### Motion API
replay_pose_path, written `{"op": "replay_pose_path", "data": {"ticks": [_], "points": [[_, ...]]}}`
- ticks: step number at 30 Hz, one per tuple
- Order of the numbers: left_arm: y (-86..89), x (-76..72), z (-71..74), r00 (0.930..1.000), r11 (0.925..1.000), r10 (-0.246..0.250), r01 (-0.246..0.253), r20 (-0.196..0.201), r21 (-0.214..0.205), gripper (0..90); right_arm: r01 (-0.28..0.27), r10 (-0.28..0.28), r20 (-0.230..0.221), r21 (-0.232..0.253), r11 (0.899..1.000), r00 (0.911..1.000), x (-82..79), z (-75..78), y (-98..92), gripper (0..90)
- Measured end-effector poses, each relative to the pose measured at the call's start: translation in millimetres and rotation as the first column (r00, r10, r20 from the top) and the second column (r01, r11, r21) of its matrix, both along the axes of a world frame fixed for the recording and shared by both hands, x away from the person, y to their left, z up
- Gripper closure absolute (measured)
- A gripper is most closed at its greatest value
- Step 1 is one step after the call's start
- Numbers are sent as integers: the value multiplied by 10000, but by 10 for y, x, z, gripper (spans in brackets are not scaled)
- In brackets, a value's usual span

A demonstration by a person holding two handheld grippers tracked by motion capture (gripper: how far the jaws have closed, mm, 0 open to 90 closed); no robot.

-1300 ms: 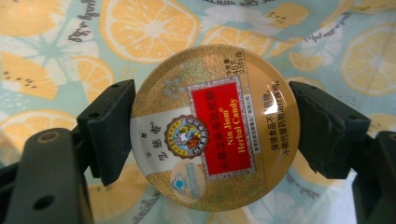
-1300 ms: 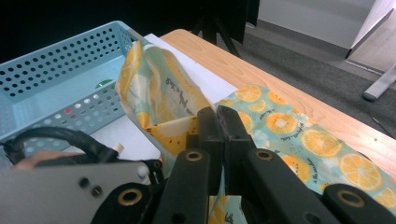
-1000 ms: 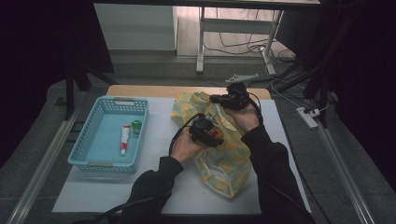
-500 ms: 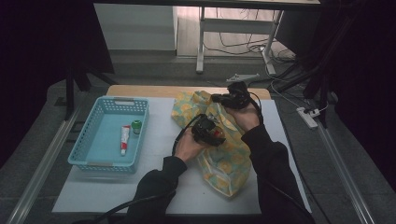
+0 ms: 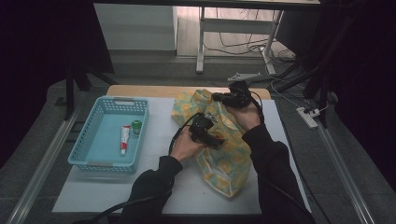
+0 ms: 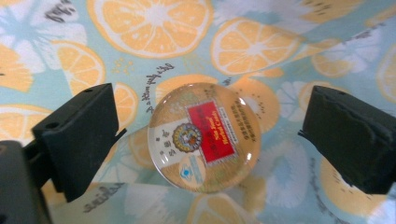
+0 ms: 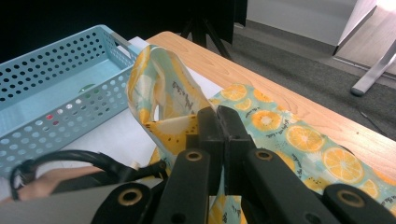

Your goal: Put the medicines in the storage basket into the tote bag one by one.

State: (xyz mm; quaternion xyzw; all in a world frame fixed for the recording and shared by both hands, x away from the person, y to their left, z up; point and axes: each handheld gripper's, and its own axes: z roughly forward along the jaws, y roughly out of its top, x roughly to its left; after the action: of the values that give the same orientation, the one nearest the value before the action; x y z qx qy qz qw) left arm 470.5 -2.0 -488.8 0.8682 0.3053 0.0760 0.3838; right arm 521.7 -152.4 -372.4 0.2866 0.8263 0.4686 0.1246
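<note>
While the left tongs [image 6: 205,140] stand wide, their jaws having just been opening, a round tin [image 6: 204,137] lies between them on the bag [image 6: 280,42], touched by neither pad.

Item 1, tin: flat disc, clear domed lid, red-and-gold label. Face turned up toward the left gripper camera. No long axis, being round; the label's lines run on a slant across the lid. Location: on or within the citrus-print bag, mid-worktop. Judged released, so the deposit step looks complete and the left hand is free to withdraw.

Item 2, bag [image 5: 224,163]: soft, printed with orange slices on pale blue. Long axis runs from the far edge of the worktop [image 5: 93,196] toward the person's right side. Far rim lifted.

Item 3, right tongs [image 7: 218,140]: clamped narrow on the bag's raised edge, keeping the mouth up. In the high view they sit at the bag's far end [image 5: 219,98].

Item 4, basket [image 5: 84,158]: blue, left of the bag, well apart. Contents: a tube [image 5: 124,138] lying lengthwise and a small green-capped jar [image 5: 136,126].
</note>
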Motion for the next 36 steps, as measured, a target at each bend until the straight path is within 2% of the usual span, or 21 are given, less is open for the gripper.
{"op": "replay_pose_path", "data": {"ticks": [5, 10, 13, 23, 30, 33, 36], "points": [[105, -55, 124, 9999, 9992, -121, 117, -96, -390, 7, -1, 1, 4, -8, 10000, 10000, -3, -1, -2, 896], [200, -144, 233, 9999, 9983, -156, 153, -51, -559, 0, -23, 23, -15, -6, 10000, 10000, -8, -10, 7, 897], [260, -208, 296, 10000, 9987, -90, 92, 38, -500, 0, -5, 5, -36, 7, 10000, 10000, -9, -17, 5, 896], [563, -429, 549, 9994, 9954, 234, -208, 271, -938, 0, -15, 15, -66, 25, 10000, 10000, -16, -29, 4, 896], [803, -495, 615, 9998, 9945, 175, -165, 92, -1030, 0, -33, 33, -47, 13, 10000, 10000, -22, -38, 0, 896], [909, -526, 626, 9997, 9932, 245, -240, 25, -1138, 0, -28, 29, -55, 16, 10000, 10000, -25, -38, -10, 896], [1026, -563, 646, 9992, 9937, 388, -390, -35, -1050, 5, -14, 14, -46, 8, 10000, 10000, -28, -35, -23, 896]]}}
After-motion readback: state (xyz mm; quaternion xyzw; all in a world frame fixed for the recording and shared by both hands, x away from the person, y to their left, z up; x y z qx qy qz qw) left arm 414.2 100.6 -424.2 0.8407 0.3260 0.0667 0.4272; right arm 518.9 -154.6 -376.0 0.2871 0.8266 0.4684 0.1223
